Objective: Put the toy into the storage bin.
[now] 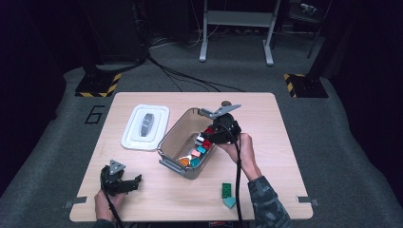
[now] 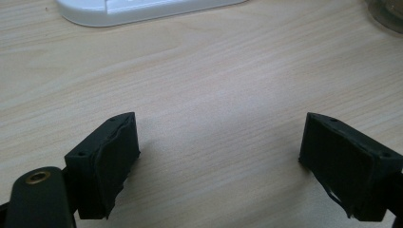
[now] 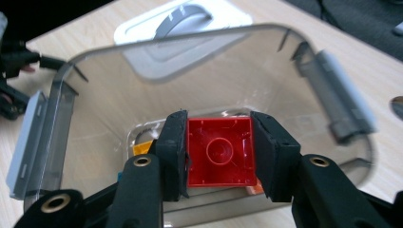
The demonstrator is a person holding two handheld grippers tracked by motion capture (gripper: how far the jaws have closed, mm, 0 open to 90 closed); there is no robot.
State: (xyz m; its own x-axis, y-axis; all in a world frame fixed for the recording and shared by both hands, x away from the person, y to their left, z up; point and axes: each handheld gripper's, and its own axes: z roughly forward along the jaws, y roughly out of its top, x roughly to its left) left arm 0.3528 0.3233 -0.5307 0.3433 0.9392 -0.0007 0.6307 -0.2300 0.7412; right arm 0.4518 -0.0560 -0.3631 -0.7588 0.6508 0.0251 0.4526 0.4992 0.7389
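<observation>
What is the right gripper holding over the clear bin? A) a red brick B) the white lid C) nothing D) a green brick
A: in the right gripper view, the right gripper has its fingers pressed on both sides of a red brick, above the clear bin.

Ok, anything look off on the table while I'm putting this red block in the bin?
Nothing looks spilled or broken. The right tongs hold the red plastic building block squarely over the clear plastic bin. The white lid lies flat beside it. A green brick and teal block sit loose near the table's front edge, seemingly awaiting pickup.
</observation>
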